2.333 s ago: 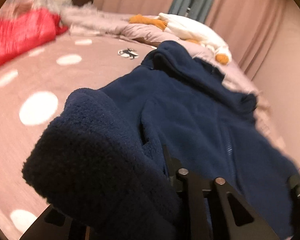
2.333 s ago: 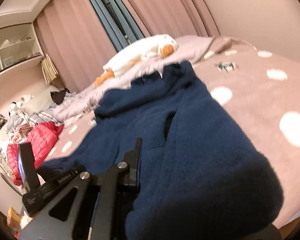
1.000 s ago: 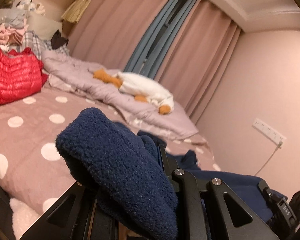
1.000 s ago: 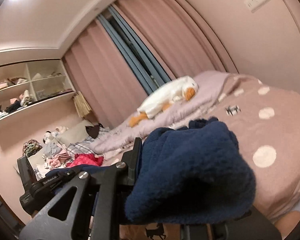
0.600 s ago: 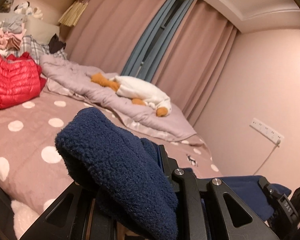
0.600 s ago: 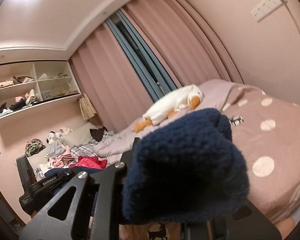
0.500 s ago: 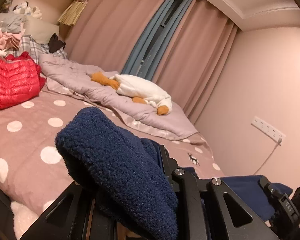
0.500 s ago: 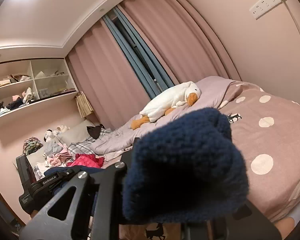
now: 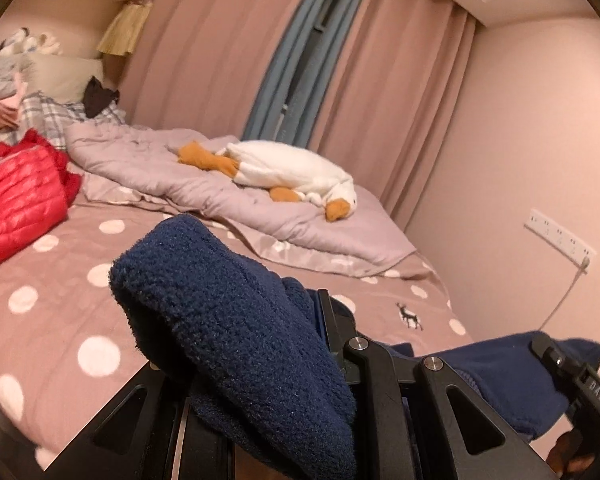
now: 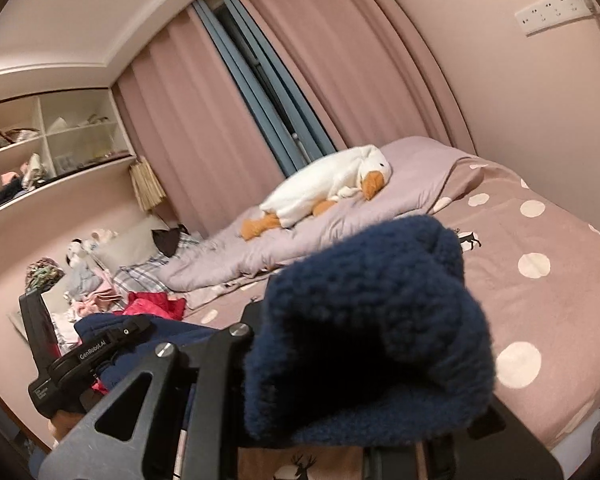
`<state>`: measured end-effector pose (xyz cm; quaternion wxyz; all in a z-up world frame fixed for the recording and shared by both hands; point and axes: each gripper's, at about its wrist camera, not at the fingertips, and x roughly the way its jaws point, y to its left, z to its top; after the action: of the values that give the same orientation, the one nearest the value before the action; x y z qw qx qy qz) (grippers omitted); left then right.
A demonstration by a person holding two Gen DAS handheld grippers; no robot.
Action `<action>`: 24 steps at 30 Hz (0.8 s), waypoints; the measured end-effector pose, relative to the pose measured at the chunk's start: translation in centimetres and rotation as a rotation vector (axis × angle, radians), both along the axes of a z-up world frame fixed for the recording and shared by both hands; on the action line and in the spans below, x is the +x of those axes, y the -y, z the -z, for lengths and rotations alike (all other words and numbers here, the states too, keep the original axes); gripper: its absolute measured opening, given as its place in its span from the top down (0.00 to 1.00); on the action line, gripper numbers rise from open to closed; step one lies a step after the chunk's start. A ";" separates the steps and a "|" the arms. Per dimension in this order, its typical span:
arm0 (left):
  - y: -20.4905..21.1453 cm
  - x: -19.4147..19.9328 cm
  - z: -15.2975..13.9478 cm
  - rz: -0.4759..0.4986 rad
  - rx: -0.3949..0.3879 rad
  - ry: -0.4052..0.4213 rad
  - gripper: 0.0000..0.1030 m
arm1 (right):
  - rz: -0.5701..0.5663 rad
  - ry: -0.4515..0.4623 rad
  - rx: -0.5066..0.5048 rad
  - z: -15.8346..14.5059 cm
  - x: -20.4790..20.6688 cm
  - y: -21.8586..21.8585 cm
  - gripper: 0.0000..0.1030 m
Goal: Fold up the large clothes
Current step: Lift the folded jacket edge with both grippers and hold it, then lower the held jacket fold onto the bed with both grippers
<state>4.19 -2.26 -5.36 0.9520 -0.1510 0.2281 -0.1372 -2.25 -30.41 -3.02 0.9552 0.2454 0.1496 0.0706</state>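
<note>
Judging by the bare polka-dot bed (image 9: pixel 60 312), folding has hardly begun; the navy fleece garment (image 9: pixel 236 320) hangs lifted at its near edge, nothing folded yet; left gripper (image 9: pixel 300 360) and right gripper (image 10: pixel 284 344) each pinch a bunched corner, jaws pressed onto fleece.

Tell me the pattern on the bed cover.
The bed cover is dusty pink with large white polka dots and a small black deer motif; the left wrist view shows it best.
</note>
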 end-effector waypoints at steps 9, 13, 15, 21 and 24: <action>2.1 11.2 2.4 -0.015 0.054 -0.118 0.85 | 0.020 -0.103 0.089 0.4 9.6 1.2 0.77; 2.1 14.4 7.9 -0.025 0.038 -0.242 0.85 | 0.057 -0.216 0.168 3.6 15.3 2.1 0.78; 2.6 14.8 9.9 -0.036 0.086 -0.272 0.85 | 0.085 -0.267 0.169 6.2 16.5 2.1 0.78; 4.5 13.8 10.6 -0.045 0.178 -0.236 0.85 | 0.166 -0.365 0.129 10.4 17.3 2.2 0.78; 4.2 14.3 10.0 -0.033 0.132 -0.232 0.80 | 0.159 -0.359 0.041 9.5 16.9 2.0 0.78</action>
<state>18.46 -6.49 -15.39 0.9294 -0.1065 0.3425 -0.0877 14.68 -32.42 -12.50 0.9106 0.2844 0.2962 -0.0467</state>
